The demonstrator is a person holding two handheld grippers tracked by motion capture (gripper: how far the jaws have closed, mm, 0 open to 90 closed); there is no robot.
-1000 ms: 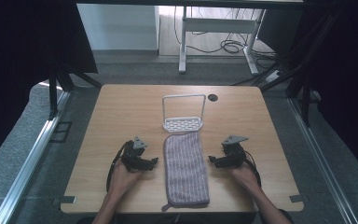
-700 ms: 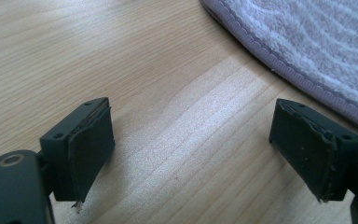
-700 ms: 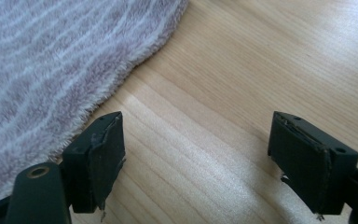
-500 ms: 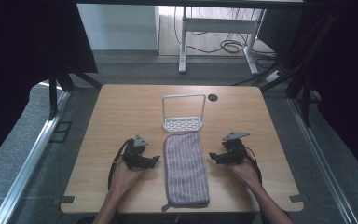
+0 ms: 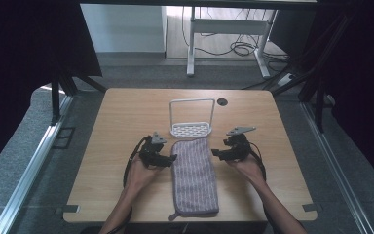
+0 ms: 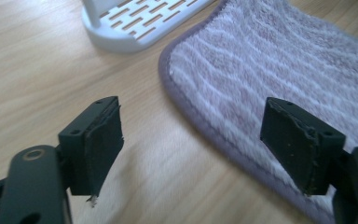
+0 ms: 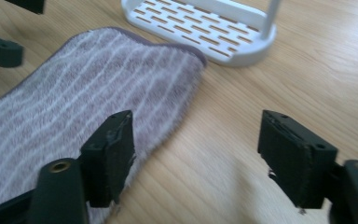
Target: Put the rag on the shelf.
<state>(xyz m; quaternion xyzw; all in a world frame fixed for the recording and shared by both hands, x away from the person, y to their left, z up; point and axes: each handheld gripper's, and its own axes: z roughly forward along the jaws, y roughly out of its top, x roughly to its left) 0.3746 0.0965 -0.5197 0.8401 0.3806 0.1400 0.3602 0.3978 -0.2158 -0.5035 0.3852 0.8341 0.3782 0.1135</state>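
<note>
The towel [image 5: 194, 176] serves as the landmark: a striped mauve cloth lying flat and lengthwise on the wooden bench [image 5: 117, 122], its far end touching or just short of the white rack [image 5: 191, 120].

Left of the towel, the person's left hand [image 5: 139, 171] holds the left hand-held gripper [image 5: 168, 159] low over the bench, pointed at the towel's left edge near its far corner. In the left gripper view its jaws are spread wide; one stands over bare wood, the other over the towel's bound edge [image 6: 261, 88], so the edge runs between them. Nothing is pinched. The slotted base of the rack [image 6: 135, 23] lies just beyond the towel's corner.

Beyond the towel's far end, the rack stands upright, a slotted tray with a tall wire loop handle.

Right of the towel, the right hand [image 5: 246, 165] holds the right hand-held gripper [image 5: 217, 154], aimed at the towel's right edge near the far corner. In the right gripper view its jaws are likewise spread, one over the towel [image 7: 88, 98], the other over bare wood, empty. The rack [image 7: 205, 28] sits just past the corner, and the left hand-held gripper's dark parts [image 7: 0, 46] show across the towel
</note>
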